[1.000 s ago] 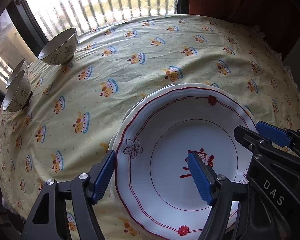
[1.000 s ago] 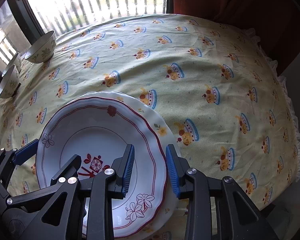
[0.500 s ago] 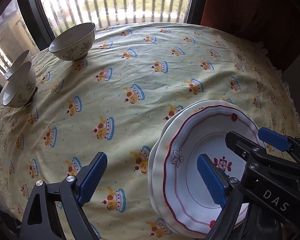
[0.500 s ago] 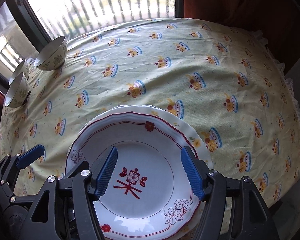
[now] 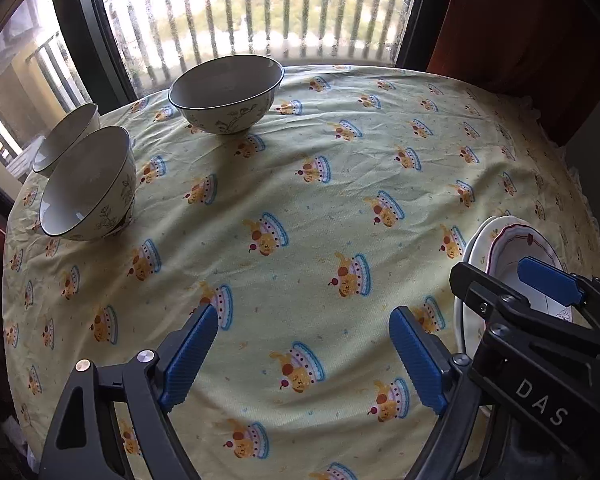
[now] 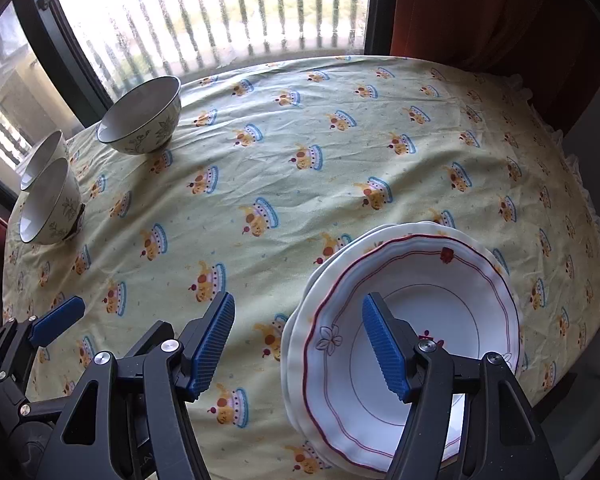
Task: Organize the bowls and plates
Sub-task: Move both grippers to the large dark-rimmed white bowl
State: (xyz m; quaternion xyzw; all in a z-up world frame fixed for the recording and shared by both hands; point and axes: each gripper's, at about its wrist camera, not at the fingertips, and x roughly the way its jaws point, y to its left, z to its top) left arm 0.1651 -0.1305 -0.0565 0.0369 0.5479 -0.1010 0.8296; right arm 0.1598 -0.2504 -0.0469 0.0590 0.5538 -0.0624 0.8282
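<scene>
A white plate with a red scalloped rim (image 6: 420, 312) lies on top of other white plates (image 6: 328, 268) at the near right of the table; the stack shows at the right edge of the left wrist view (image 5: 512, 248). Three floral bowls stand at the far left: one alone (image 5: 226, 94) (image 6: 142, 116), and two close together (image 5: 88, 186) (image 5: 66, 140) (image 6: 50, 202). My left gripper (image 5: 304, 356) is open and empty over bare cloth. My right gripper (image 6: 298, 346) is open and empty, its right finger over the top plate.
The round table wears a yellow cloth with a cake print (image 5: 320, 200). A barred window (image 5: 260, 12) lies behind the bowls. A red curtain (image 6: 500, 8) hangs at the far right. The frilled cloth edge (image 6: 596, 216) drops off on the right.
Both grippers have pulled left and away from the plate stack. The right gripper has opened wide and let go of the top plate's rim. The bowls look nearer in the left wrist view.
</scene>
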